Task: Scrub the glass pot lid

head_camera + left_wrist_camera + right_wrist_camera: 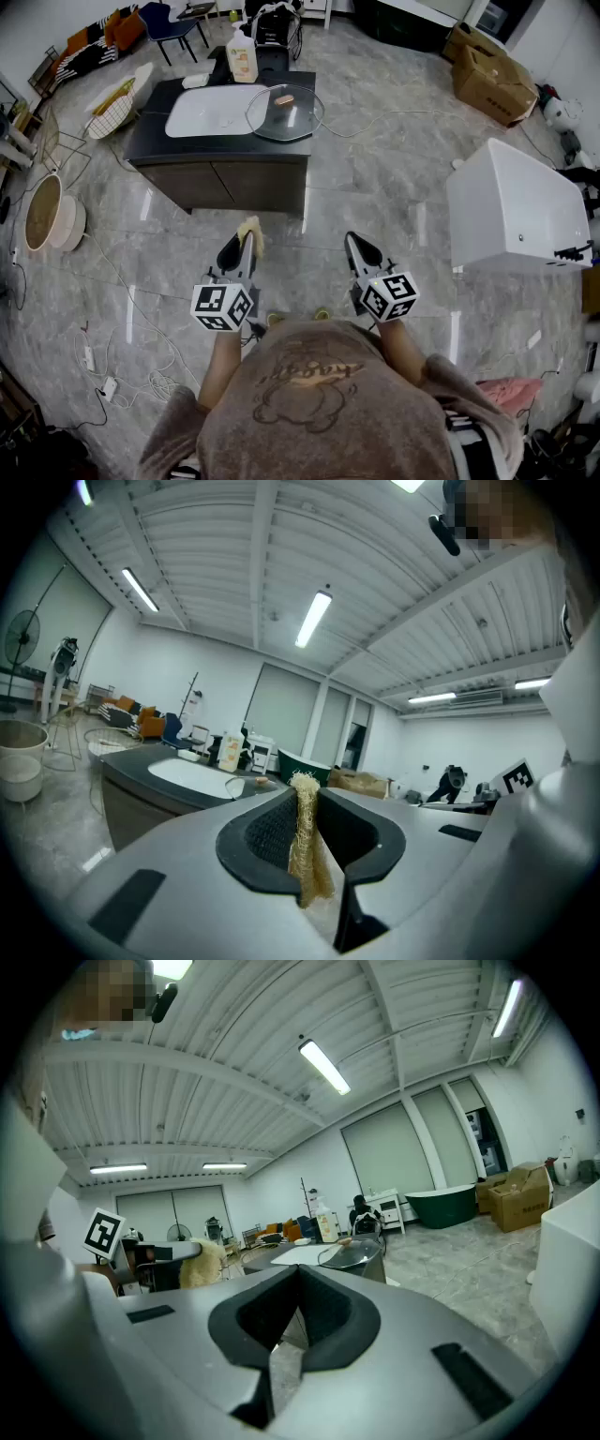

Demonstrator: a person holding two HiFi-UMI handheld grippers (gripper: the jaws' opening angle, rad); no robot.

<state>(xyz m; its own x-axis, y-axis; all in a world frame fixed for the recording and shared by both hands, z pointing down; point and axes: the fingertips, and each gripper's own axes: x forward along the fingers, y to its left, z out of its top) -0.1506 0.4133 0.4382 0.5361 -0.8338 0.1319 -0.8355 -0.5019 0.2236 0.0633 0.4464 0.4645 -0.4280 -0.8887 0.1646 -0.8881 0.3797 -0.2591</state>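
Both grippers hang over the floor, well short of the table.
My left gripper (236,251) has its fingers clamped on a pale loofah scrubber (305,841), which sticks up between them. Ahead, the glass pot lid (285,111) lies flat on the right end of the dark table (155,131), at the right edge of the white basin (208,111), with a soap bottle (243,56) behind it. My right gripper (363,253) has its fingers clenched together on nothing. A white cabinet (516,211) stands off to the right.
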